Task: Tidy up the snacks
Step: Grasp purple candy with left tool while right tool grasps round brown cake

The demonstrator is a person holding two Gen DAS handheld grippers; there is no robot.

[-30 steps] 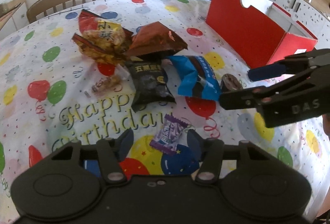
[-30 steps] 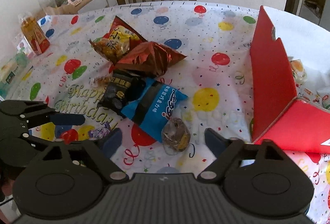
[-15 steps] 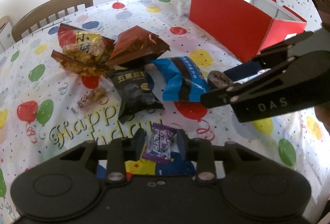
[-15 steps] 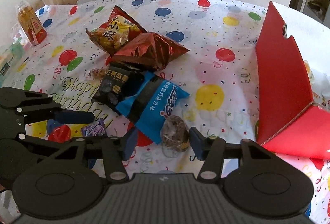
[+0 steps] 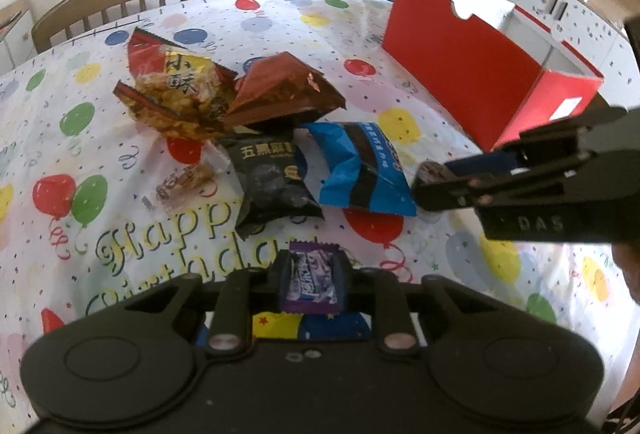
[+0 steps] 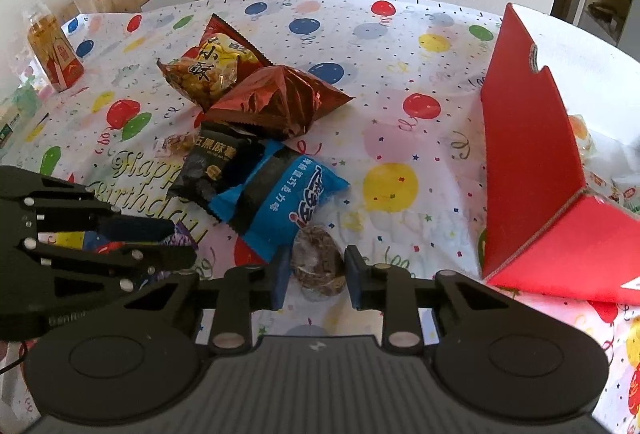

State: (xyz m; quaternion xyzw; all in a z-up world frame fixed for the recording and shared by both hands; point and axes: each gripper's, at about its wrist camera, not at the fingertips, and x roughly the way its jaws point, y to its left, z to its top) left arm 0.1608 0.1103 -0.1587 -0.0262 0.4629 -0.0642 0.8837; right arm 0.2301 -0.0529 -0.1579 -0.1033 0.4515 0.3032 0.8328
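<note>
Purple candy [image 5: 313, 281] sits clamped in my left tongs [image 5: 312, 276]; my right tongs [image 6: 316, 274] pinch the brown cookie [image 6: 318, 262], both meant for the red box [image 6: 532, 170].

Red box [image 6: 532, 170] cut off at right edge, contents mostly hidden; brown round snack [image 5: 434, 170] half hidden behind right claw [image 5: 448, 180].

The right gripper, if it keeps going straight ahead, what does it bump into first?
The right gripper already straddles the brown round snack; straight beyond, it would probably meet the blue packet first.
</note>
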